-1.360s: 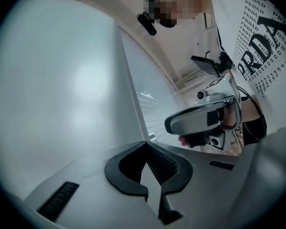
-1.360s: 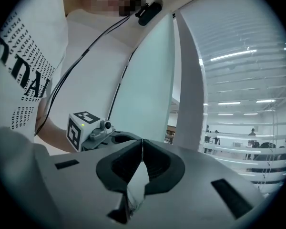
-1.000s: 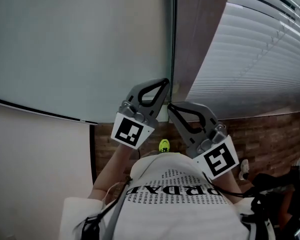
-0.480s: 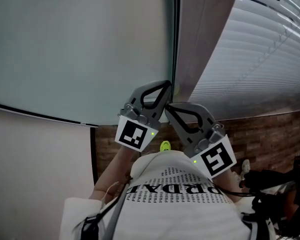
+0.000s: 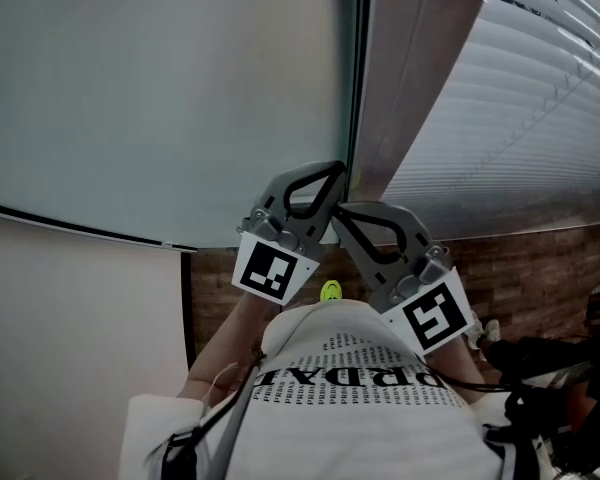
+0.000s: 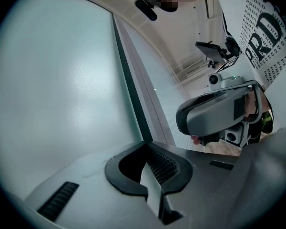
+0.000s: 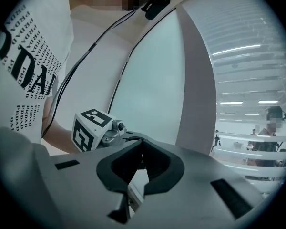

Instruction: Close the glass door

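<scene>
The glass door (image 5: 160, 98) looks nearly shut against the frame (image 5: 408, 88). The left gripper (image 5: 332, 168) and right gripper (image 5: 340, 214) hover beside its edge, fingers together, empty.

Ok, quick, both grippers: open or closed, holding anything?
Left gripper: closed, holding nothing.
Right gripper: closed, holding nothing.

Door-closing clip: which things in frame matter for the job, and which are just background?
Job:
- frosted glass door
- the door's dark edge
- left gripper, jaws together, tip near that edge
- right gripper, jaws together, just below the left one

Background:
- window blinds
- wood floor
- yellow-green shoe
</scene>
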